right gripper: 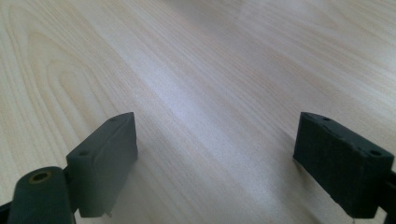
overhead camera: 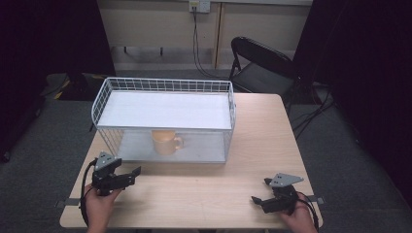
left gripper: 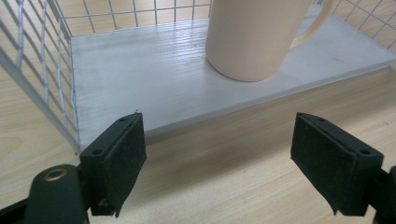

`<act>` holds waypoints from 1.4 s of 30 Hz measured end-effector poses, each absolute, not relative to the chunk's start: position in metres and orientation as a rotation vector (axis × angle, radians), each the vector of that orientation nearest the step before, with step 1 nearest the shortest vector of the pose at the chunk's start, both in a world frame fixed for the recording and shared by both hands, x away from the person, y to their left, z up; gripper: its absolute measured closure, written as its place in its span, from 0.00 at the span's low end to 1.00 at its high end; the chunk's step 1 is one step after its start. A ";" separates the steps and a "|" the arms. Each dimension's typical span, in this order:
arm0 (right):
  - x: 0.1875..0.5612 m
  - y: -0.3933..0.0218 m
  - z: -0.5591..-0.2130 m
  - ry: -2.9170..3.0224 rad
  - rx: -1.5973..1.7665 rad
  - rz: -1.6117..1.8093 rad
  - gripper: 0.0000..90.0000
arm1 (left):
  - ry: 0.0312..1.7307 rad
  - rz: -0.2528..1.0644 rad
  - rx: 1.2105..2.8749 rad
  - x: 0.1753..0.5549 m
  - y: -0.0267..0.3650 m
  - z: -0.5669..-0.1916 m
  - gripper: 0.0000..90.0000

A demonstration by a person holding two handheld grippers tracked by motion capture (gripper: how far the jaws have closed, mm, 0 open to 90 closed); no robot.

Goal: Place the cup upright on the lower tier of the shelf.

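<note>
Left tool [overhead camera: 130, 171] is held low over the wooden surface [overhead camera: 252, 145], just in front of the open front of the white wire rack [overhead camera: 165, 87]. Its jaws are spread wide apart, nothing gripped. In the left gripper view the left tool [left gripper: 219, 154] is aimed at the rack's lower white board [left gripper: 140, 79], with the cream mug [left gripper: 254, 37] standing upright on that board, ahead and slightly right of the gap between the jaws. No contact with the mug is seen; bare surface lies between the jaws and the board edge.

In the high view the mug [overhead camera: 166, 142] is seen on the lower level of the rack, under the upper white shelf [overhead camera: 165, 109], roughly mid-width, handle turned to the right. Wire mesh of the rack's side wall [left gripper: 42, 70] is seen left of the tool.

Right tool [overhead camera: 262, 191] is held at the near right corner of the surface, well apart from the rack and mug. Jaws are also wide apart, nothing between them. In the right gripper view the right tool [right gripper: 215, 158] is pointed at bare wood grain.

A black folding chair [overhead camera: 262, 68] is seen behind the far right corner of the surface.
</note>
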State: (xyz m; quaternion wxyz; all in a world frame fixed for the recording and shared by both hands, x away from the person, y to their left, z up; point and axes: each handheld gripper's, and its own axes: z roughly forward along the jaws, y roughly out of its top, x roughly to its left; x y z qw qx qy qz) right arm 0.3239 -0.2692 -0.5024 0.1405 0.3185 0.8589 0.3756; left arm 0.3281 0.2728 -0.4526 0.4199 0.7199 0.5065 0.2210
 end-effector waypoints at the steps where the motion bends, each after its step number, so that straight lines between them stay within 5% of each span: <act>1: 0.324 -0.269 -0.502 2.481 0.920 1.085 0.14 | 1.269 0.553 1.806 0.328 0.273 -0.454 0.20; 42: 0.324 -0.269 -0.502 2.480 0.920 1.085 0.14 | 1.279 0.549 1.982 0.326 0.289 -0.489 0.23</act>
